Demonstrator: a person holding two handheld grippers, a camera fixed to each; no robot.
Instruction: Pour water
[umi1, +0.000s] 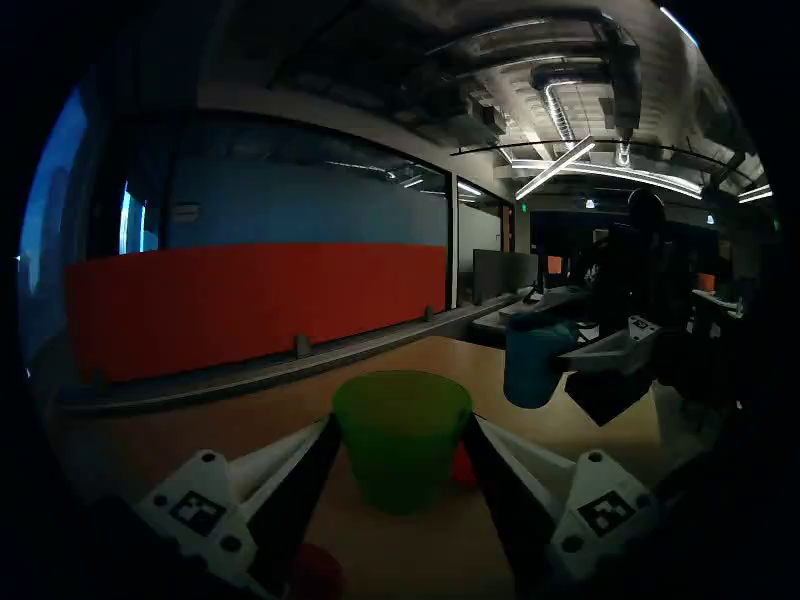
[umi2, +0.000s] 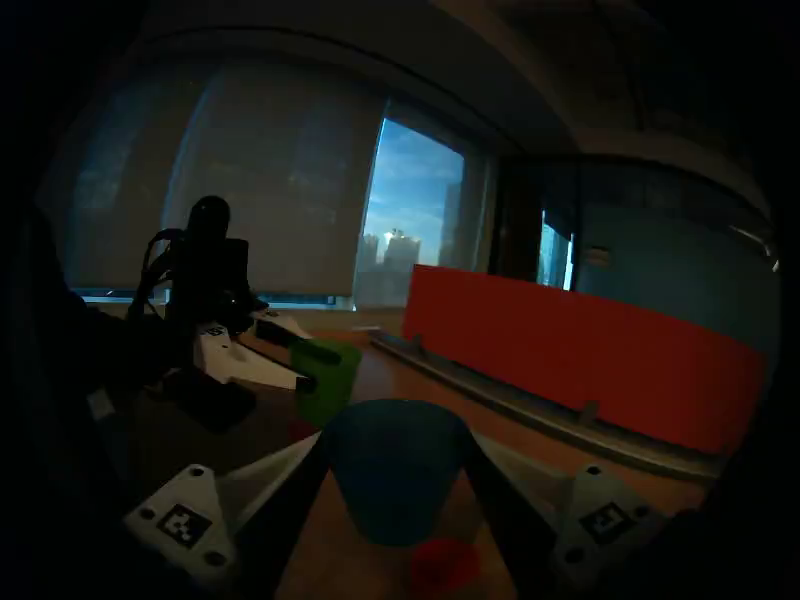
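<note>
Cups number 2: a green plastic cup (umi1: 402, 455) clamped between the jaws of the left gripper (umi1: 402, 425), and a blue plastic cup (umi2: 397, 490) clamped between the jaws of the right gripper (umi2: 397, 440), both over the wooden surface (umi1: 250, 420). 2 small red objects (umi1: 462, 468) lie near the green cup. Each finger carries 1 square black-and-white marker (umi1: 197, 512).

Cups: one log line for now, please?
left gripper: shut on green cup | right gripper: shut on blue cup | both upright | not pouring
</note>
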